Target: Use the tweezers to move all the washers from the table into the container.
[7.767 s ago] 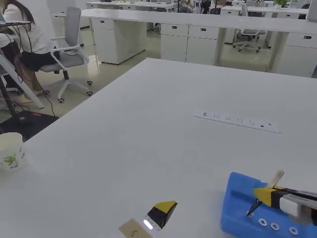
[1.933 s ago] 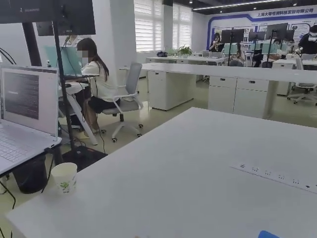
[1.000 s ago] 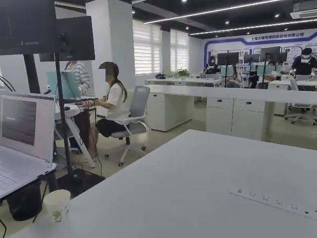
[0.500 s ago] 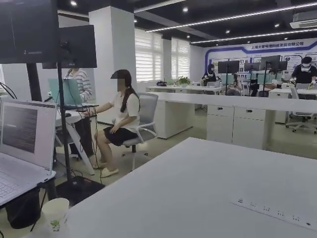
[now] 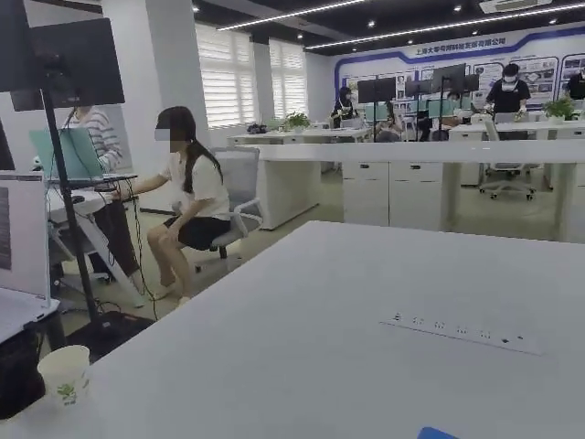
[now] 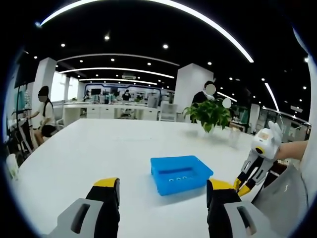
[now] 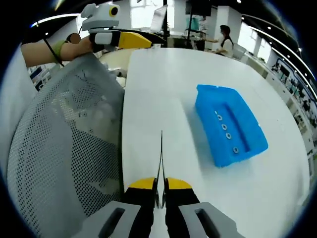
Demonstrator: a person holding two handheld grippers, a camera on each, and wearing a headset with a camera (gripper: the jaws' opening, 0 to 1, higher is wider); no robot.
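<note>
A blue container lies on the white table with several washers in its recess. My left gripper is open just short of it, nothing between the yellow-tipped fingers. The right gripper hangs beside the container's right end, in a hand. In the right gripper view my right gripper is shut on thin tweezers, whose tips point over bare table left of the container; the washers lie in a row. The left gripper shows top left. A container corner peeks in below.
A grey mesh chair back stands against the table's near edge. A power strip is set into the tabletop and a paper cup sits at its left corner. A person sits at a desk to the left.
The head camera has lifted from the table to the office and panned, so the container has slid to the bottom edge. The seated person has turned on the chair.
</note>
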